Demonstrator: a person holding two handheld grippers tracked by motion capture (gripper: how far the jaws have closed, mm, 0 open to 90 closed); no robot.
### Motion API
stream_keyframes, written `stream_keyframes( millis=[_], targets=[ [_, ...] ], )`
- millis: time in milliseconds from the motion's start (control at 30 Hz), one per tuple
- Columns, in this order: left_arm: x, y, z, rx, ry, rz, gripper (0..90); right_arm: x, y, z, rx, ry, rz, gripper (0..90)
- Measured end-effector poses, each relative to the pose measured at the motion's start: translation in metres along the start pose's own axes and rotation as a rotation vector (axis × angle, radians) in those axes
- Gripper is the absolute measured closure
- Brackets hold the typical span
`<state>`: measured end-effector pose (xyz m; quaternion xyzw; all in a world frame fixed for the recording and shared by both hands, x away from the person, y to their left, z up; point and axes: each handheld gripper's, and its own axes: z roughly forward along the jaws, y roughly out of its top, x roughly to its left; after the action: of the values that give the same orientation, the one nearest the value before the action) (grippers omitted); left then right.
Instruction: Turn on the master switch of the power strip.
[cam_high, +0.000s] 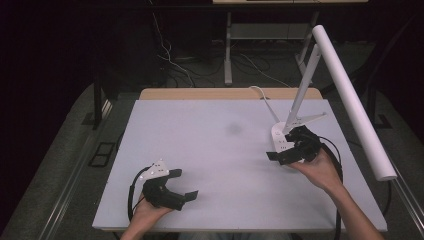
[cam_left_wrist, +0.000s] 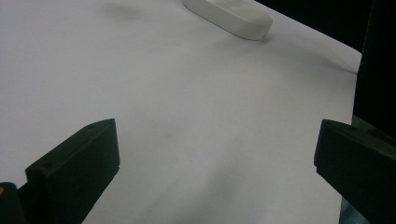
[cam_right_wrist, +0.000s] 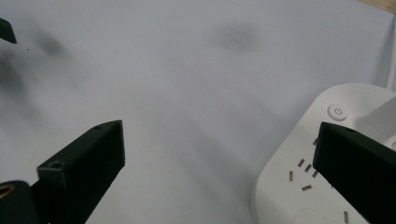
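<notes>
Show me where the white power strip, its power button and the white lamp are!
power strip (cam_right_wrist: 299, 186), right gripper view, its flat top beside the socket slots.
power button (cam_right_wrist: 338, 112), right gripper view, the round button's middle.
lamp (cam_high: 353, 100), high view, midway along its long white tube.

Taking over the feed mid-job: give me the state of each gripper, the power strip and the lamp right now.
left gripper: open, empty, resting low at the table's near left.
right gripper: open, empty, one jaw over the power strip.
power strip: flat on the table, sockets up, white cable trailing off the far edge.
lamp: standing, bar tilted; lit or not, cannot tell.
</notes>
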<state>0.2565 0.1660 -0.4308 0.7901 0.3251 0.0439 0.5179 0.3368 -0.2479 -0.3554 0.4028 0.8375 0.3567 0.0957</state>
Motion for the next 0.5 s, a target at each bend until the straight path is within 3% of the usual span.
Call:
stream_keyframes(
  millis=[500],
  targets=[
    [0.000,0.000,0.001,0.007,-0.005,-0.001,0.0,-0.006,0.014,0.015,0.033,-0.029,-0.016,1.7]
  ],
)
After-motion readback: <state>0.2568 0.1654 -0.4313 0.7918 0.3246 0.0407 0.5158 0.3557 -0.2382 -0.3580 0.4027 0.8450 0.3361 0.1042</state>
